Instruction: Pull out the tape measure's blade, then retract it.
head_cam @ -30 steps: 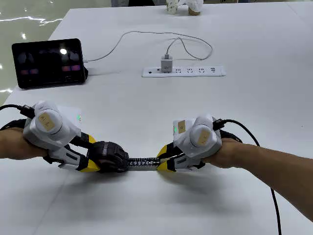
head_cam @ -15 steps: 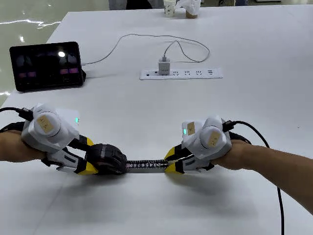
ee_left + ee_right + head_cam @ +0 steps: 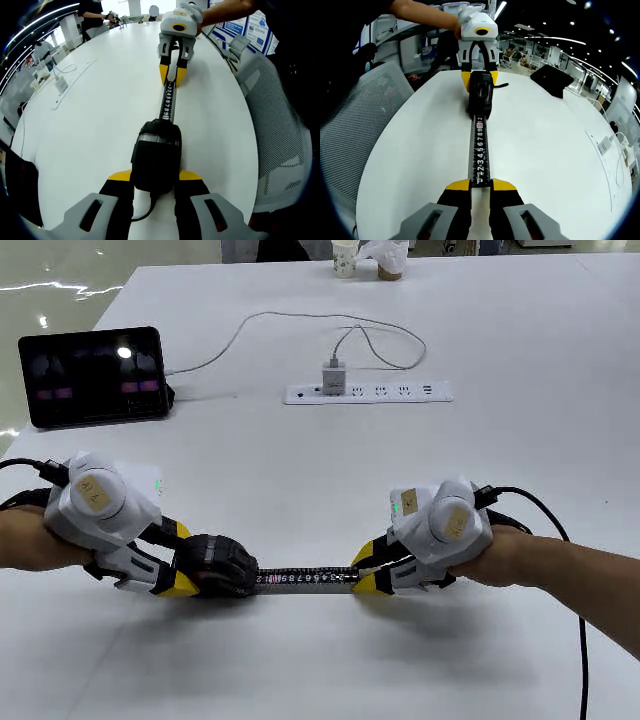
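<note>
Tape measure case, black, rounded and rubber-clad, is seen lying on the white tabletop, clamped across its rear between the yellow-tipped jaws of the left claw. From the mouth of the case a dark steel blade printed with pale numerals is drawn out flat just above the tabletop. Its free end is pinched between the narrowed yellow-tipped jaws of the right claw, which is held to the person's right of the case and level with it. The deciding relation is judged to be this single line: the blade's long axis runs straight from the case to the right claw, and both claws are set on that axis, facing each other. Only a short run of numerals is exposed, so the pull-out is judged to be in its early part. Any further pull would have to be directed away from the case along the same axis. Retraction would call for the right claw to be brought back toward the case on that line, since sideways drift could twist the blade.
</note>
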`<move>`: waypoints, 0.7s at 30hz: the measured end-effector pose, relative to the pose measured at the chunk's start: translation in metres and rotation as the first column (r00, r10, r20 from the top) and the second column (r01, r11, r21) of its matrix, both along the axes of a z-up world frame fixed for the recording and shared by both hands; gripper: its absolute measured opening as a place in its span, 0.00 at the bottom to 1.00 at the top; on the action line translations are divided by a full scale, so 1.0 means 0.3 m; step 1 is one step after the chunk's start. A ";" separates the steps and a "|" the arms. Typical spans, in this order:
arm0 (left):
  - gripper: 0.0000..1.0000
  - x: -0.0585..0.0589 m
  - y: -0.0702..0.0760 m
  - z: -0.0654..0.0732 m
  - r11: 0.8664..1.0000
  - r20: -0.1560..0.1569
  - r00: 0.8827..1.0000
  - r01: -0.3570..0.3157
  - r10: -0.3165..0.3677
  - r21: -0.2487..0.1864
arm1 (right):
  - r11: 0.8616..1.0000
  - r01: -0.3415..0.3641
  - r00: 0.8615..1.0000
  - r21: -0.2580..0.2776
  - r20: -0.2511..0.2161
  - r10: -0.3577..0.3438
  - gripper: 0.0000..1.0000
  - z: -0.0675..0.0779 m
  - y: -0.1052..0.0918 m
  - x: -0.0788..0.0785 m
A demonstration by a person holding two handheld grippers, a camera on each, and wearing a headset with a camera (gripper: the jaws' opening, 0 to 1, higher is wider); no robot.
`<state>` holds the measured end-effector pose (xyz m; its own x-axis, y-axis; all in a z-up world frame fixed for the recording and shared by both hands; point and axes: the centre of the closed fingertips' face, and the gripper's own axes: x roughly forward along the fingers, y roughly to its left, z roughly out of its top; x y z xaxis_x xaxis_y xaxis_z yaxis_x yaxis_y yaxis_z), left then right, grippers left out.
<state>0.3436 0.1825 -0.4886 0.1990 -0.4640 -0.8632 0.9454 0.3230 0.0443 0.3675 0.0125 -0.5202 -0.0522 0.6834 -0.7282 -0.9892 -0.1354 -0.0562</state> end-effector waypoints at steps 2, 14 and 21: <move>0.25 0.000 -0.001 0.000 1.000 0.000 1.000 -0.001 0.001 0.000 | 1.000 0.004 1.000 -0.003 -0.002 -0.004 0.09 0.000 -0.015 0.003; 0.25 0.000 -0.001 -0.001 1.000 -0.002 1.000 -0.004 0.004 0.000 | 1.000 0.011 1.000 -0.019 0.002 -0.011 0.09 -0.001 -0.078 0.010; 0.25 0.002 0.001 -0.001 1.000 -0.003 1.000 -0.009 0.009 -0.001 | 0.999 0.012 1.000 -0.030 0.006 -0.011 0.09 -0.001 -0.108 0.017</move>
